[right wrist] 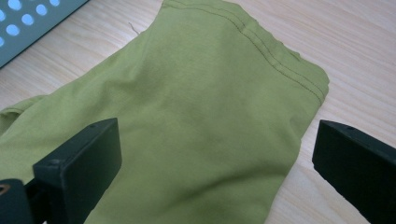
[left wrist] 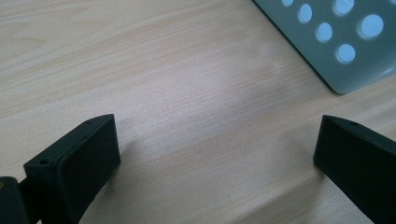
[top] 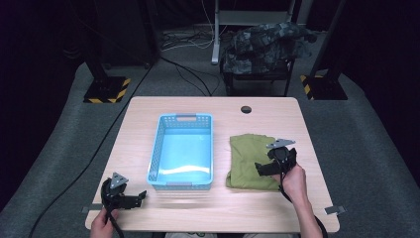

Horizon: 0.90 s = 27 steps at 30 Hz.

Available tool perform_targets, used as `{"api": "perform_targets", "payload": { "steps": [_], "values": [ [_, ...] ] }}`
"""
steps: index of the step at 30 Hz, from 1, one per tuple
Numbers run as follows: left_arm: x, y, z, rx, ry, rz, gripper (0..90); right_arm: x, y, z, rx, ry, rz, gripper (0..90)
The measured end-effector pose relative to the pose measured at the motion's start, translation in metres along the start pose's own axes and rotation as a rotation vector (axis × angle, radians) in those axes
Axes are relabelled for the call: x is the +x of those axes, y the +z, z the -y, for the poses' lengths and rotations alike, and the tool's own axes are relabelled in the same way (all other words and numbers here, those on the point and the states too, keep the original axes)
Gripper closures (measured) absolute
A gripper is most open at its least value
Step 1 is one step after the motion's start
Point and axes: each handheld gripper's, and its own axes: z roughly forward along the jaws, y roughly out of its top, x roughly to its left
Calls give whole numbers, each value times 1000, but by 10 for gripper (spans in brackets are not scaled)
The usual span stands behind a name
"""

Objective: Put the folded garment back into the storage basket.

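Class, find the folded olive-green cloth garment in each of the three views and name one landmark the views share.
High view: folded olive-green cloth garment lies right of centre on the table, under the right gripper.
Left gripper view: not in it.
Right gripper view: garment centre, between open jaws.
Shared landmark: light-blue perforated plastic basket.

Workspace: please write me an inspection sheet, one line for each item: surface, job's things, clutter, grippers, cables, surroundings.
Surface: light wooden table with a round hole near the far edge.
Job's things: folded green garment lying flat on the right side; blue perforated basket in the middle, nothing seen in it.
Clutter: nothing seen.
Grippers: right gripper open, over the garment; left gripper open, over bare table near the basket's corner.
Cables: one trails from each gripper off the near edge; more lie on the floor behind.
Surroundings: grey floor, dark stands, a stool with a camouflage bundle.
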Motion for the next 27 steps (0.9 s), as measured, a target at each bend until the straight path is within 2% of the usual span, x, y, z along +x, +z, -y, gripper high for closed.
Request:
{"api": "perform_targets", "payload": {
  "steps": [11, 27],
  "values": [
    [0, 0, 0, 0, 0, 0, 0, 4, 11, -6, 17, -14, -9, 4],
    [0, 0, 0, 1, 0, 0, 0, 5, 29, -8, 48, -10, -25, 0]
  ]
}}
